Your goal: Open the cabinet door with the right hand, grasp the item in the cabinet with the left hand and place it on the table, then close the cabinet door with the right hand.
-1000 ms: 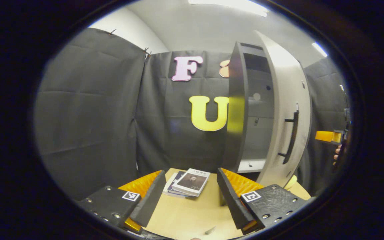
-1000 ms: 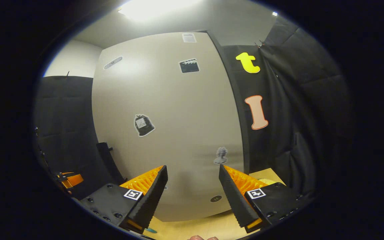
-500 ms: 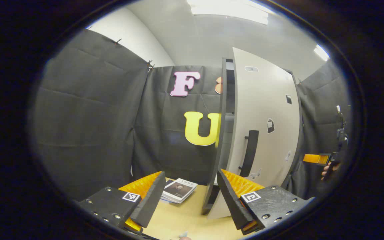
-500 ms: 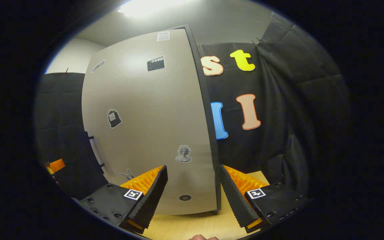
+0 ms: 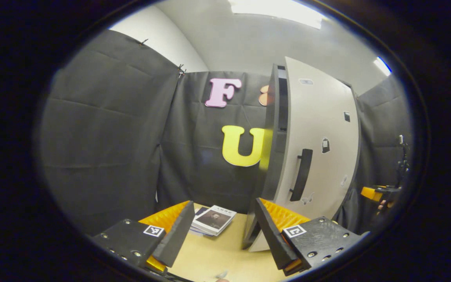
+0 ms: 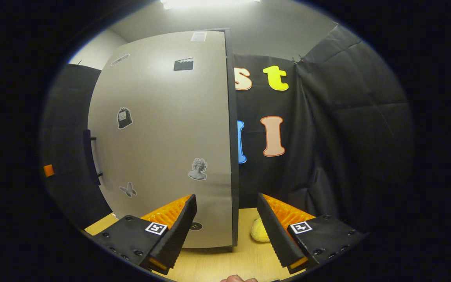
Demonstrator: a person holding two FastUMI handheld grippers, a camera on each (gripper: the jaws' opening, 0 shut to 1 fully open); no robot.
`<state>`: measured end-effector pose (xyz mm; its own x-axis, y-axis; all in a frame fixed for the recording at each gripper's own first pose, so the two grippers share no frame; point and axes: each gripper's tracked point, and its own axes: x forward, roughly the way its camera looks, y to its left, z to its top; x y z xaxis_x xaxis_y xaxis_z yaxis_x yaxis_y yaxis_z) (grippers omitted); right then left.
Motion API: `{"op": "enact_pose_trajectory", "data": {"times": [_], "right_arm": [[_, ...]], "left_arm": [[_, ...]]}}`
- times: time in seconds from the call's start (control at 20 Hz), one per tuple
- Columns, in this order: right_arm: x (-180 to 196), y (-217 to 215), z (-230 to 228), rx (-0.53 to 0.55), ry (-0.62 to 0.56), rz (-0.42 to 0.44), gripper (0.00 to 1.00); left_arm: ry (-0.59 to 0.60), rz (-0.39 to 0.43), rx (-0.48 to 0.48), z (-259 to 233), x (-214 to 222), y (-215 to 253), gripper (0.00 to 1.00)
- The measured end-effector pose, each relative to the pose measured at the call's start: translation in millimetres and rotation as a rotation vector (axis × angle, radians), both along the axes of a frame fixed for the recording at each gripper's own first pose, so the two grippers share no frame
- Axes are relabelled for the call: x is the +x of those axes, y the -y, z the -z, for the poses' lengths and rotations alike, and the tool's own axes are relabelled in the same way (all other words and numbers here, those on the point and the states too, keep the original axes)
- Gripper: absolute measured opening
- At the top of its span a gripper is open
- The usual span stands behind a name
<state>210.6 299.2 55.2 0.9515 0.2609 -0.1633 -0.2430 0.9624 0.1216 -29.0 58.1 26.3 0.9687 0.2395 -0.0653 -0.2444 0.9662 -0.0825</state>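
The tall grey cabinet door [image 6: 163, 141] with its black bar handle [image 5: 300, 174] looks nearly shut. The stack of books [image 5: 213, 219] lies on the tan wooden counter [image 5: 217, 254], apparently the item taken out. Both the left gripper [image 5: 220, 223] and the right gripper [image 6: 227, 223] stand wide and hold nothing. To finish well, the right gripper should press the door flat and gently until it seats.

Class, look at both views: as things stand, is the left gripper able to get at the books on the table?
Probably yes. The books lie flat on the table, just ahead of the open left gripper, with bare tabletop between them. The cabinet stands off to one side, not across that path.
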Motion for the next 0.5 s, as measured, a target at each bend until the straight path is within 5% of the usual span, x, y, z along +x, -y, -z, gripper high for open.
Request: {"op": "enact_pose_trajectory", "data": {"times": [0.5], "right_arm": [[-14,-35,-7,0.005,0.02,0.013,0.98]], "left_arm": [[-0.027,0.046,0.033,9,4,-20,0.92]]}}
